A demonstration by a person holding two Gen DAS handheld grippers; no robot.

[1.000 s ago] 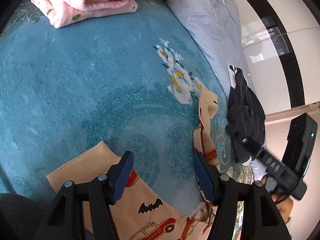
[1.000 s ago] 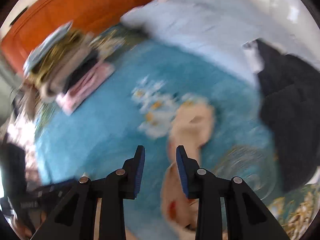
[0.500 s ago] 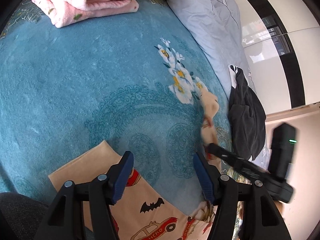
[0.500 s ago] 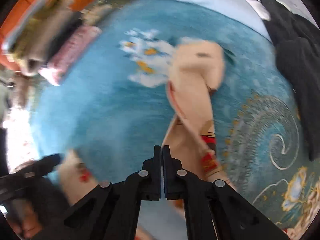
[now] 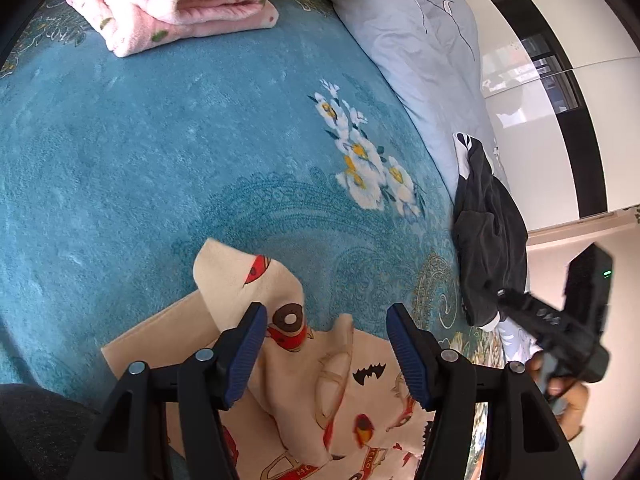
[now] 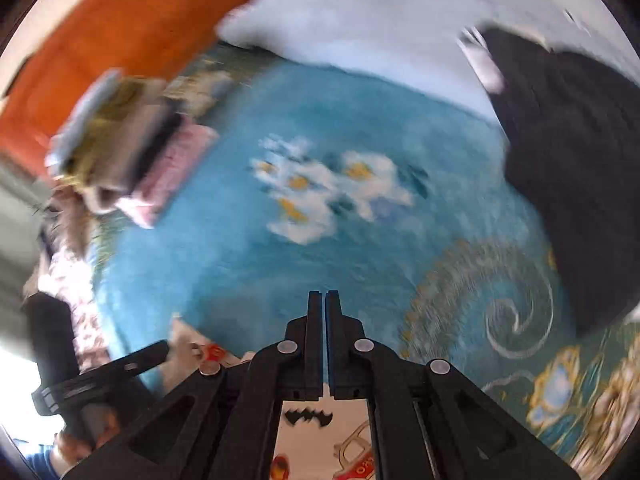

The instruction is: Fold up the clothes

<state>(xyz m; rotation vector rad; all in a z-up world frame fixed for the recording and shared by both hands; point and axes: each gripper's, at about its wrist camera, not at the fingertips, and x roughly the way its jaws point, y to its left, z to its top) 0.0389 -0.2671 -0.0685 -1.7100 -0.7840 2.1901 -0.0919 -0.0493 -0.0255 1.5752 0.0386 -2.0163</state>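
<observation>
A cream garment printed with red cars and black bats (image 5: 304, 372) lies on the blue bedspread (image 5: 160, 168), with one part folded over onto the rest. My left gripper (image 5: 324, 344) is open just above this folded part, holding nothing. My right gripper (image 6: 323, 328) is shut with its jaws together; nothing shows between them. It hovers over the same garment (image 6: 320, 440), seen below its fingers. The right gripper also shows in the left wrist view (image 5: 560, 332), at the bed's right edge.
A folded pink blanket (image 5: 172, 12) under a stack of folded clothes (image 6: 120, 132) sits at the far side. A dark garment (image 5: 488, 232) lies crumpled at the right. A grey floral pillow (image 5: 420, 40) lies beyond. An orange headboard (image 6: 120, 32) stands behind.
The long part of the cream garment that lay stretched out to the right has been pulled across and dropped onto the main part. My right gripper shut and drew back toward me.
</observation>
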